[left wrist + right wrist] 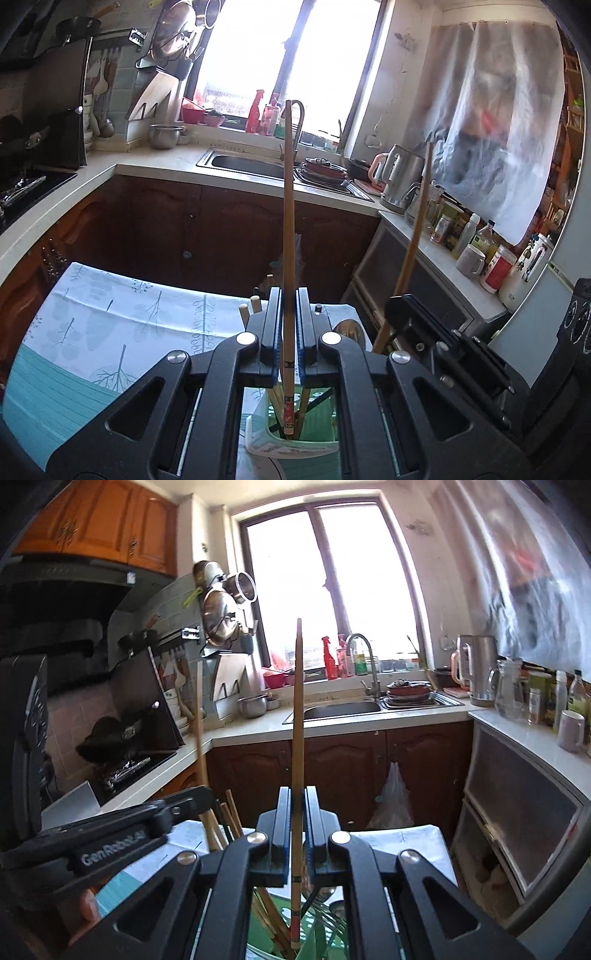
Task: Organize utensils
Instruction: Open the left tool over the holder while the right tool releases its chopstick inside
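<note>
Chopsticks: one in each gripper, both nearly upright with thin tips up. Left gripper [289, 332] has its jaws closed on a pale chopstick [288, 206] whose decorated lower end hangs in or just over the green holder [295, 439] on the bench; I can't tell if it touches the bottom. Right gripper [296, 827] likewise has jaws clamped on a second chopstick [297, 716], with its lower end among other utensils in a green container [266, 928] below. The right gripper sits just right of the left one, and in the left wrist view its chopstick [413, 240] leans a little. More chopsticks [221, 830] stand in the holder near the left gripper. Judged step: the sticks are either being lowered into the holder or lifted out, and a single moment doesn't settle it. If dropping in, the next move calls for keeping each stick vertical over a free slot, then releasing. The holder's compartments are mostly hidden behind gripper bodies, metal utensils in the container are blurred, and the tablecloth [110, 332] covers the bench. A fingertip [88, 904] shows at lower left.
</note>
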`<action>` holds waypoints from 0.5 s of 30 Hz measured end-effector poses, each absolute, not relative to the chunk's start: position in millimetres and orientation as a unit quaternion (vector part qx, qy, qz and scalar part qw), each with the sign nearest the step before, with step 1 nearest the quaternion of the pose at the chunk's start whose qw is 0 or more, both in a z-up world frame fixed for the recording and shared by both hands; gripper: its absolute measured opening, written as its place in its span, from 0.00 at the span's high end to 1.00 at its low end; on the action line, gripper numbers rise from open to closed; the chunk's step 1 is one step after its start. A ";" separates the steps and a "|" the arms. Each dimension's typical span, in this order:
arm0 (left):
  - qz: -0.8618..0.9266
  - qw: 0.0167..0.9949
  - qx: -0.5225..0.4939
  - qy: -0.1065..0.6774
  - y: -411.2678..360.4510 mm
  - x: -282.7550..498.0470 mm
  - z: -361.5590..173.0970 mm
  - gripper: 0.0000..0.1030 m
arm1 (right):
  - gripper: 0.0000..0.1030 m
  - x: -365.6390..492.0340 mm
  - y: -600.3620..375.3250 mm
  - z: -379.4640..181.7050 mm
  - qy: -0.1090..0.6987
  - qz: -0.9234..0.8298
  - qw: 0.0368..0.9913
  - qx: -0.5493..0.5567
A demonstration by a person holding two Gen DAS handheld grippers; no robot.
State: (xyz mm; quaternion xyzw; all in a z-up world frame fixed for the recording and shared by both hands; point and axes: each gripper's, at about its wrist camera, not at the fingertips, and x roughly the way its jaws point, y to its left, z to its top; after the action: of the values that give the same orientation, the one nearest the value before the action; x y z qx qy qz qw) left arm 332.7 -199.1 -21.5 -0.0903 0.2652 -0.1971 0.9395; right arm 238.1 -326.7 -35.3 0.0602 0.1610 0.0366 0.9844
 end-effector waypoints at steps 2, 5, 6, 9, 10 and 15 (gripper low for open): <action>-0.200 0.939 -0.088 0.265 -200.6 336.2 -33.0 0.96 | 0.94 240.3 -324.0 -41.5 0.162 0.043 0.984 0.051; -0.198 0.940 -0.082 0.266 -200.4 337.7 -48.3 0.96 | 0.94 243.2 -318.6 -52.0 0.176 0.054 0.982 0.035; -0.198 0.940 -0.079 0.266 -200.2 335.5 -53.1 0.95 | 0.94 243.9 -317.1 -56.0 0.187 0.058 0.980 0.030; -0.203 0.936 -0.066 0.279 -198.8 330.9 -64.2 0.93 | 0.93 245.5 -316.9 -66.9 0.225 0.072 0.971 0.030; -0.207 0.934 -0.063 0.285 -198.0 329.1 -67.4 0.90 | 0.93 244.9 -316.3 -69.4 0.233 0.075 0.969 0.032; -0.205 0.929 -0.061 0.301 -185.7 313.2 -73.5 0.70 | 0.92 232.2 -312.7 -75.7 0.259 0.080 0.962 0.028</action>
State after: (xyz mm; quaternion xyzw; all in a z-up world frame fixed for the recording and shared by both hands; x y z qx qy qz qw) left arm 313.2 -185.7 -73.5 -0.0613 0.3013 -0.2046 0.9293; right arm 232.2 -312.7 -75.7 0.0284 0.2593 0.0796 0.9621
